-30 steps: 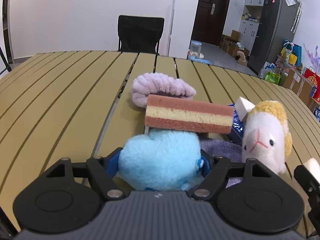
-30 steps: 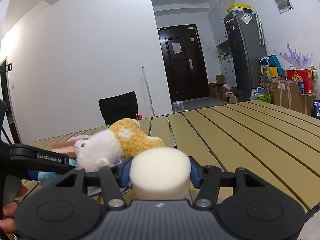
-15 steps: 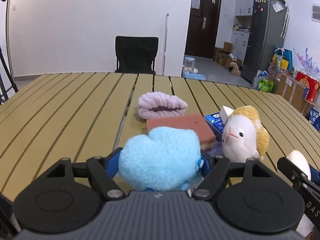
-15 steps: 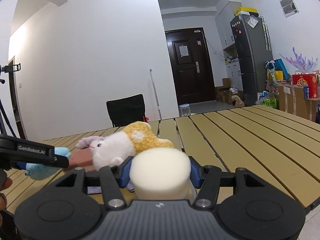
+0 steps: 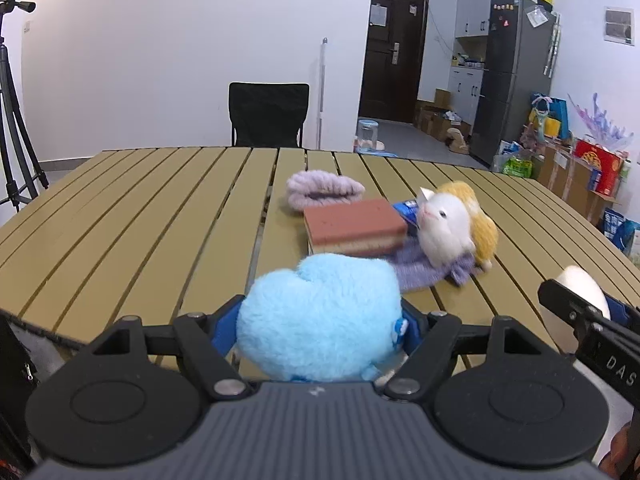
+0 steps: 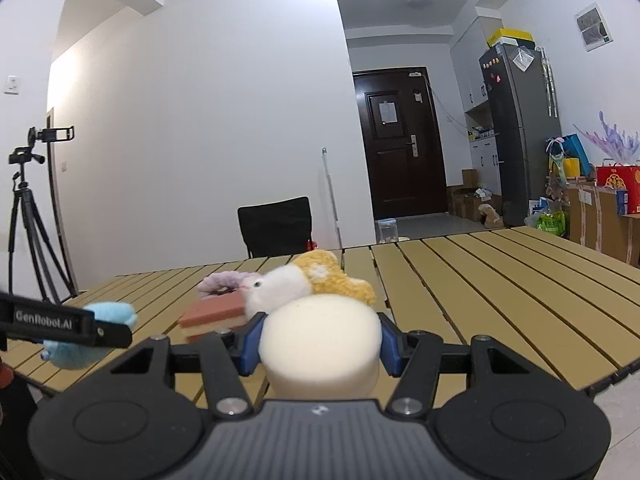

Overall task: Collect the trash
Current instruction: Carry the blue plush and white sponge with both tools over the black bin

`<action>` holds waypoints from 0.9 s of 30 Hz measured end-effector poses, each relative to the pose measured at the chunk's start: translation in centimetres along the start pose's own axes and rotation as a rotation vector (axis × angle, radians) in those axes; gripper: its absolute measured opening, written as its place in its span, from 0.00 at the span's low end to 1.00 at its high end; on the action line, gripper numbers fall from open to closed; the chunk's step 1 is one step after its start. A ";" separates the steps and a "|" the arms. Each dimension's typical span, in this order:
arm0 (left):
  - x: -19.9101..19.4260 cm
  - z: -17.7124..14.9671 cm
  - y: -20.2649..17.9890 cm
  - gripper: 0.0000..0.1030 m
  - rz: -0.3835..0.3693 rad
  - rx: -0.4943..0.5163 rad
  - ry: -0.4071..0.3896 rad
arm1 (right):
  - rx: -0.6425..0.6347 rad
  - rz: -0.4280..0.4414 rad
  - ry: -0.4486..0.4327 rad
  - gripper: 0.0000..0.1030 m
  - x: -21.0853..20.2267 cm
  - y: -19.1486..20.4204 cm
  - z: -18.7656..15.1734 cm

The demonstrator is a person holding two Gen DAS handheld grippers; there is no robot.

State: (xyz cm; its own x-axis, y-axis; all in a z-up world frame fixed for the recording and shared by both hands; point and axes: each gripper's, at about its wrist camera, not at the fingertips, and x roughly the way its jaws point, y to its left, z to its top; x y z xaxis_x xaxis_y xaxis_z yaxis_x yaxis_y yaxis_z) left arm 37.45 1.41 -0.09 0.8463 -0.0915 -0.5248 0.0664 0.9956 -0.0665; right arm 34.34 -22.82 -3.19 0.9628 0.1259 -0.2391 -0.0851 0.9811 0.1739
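My left gripper (image 5: 320, 320) is shut on a fluffy light-blue plush (image 5: 320, 316), held just over the near edge of the slatted table (image 5: 140, 220). My right gripper (image 6: 318, 344) is shut on a cream round sponge (image 6: 320, 340); that sponge (image 5: 584, 292) also shows at the right edge of the left wrist view. On the table ahead lie a pink-and-yellow sponge block (image 5: 354, 226), a white-and-yellow plush animal (image 5: 452, 226) on a purple cloth (image 5: 420, 268), a lilac fuzzy item (image 5: 324, 192) and a blue packet (image 5: 408, 210), partly hidden.
A black chair (image 5: 268, 114) stands behind the far table edge. A camera tripod (image 5: 16, 92) is at the left. A fridge (image 5: 512, 76), boxes and bags (image 5: 592, 168) line the right wall beside a dark door (image 5: 390, 48).
Both grippers have drawn back from the pile toward the near table edge and risen slightly, each keeping its grip. The pile looks smaller and farther away.
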 end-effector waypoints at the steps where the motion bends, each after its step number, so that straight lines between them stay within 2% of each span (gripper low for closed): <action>1: -0.4 -0.4 0.0 0.74 0.002 0.002 0.002 | 0.006 0.006 0.006 0.54 -0.5 0.0 -0.2; 15: -5.5 -5.8 -0.3 0.74 -0.001 0.030 0.014 | -0.029 0.022 0.099 0.54 -5.3 1.0 -3.3; 27: -5.1 -10.8 -0.6 0.74 0.007 0.069 0.116 | -0.089 0.010 0.235 0.54 -7.0 1.7 -7.1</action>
State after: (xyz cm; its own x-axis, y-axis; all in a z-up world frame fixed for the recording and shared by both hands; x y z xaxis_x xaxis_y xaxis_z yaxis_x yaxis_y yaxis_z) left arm 27.44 1.09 -6.53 0.7804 -0.0827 -0.6198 0.1003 0.9949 -0.0065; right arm 25.64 -20.96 -8.05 0.8767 0.1565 -0.4550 -0.1271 0.9874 0.0948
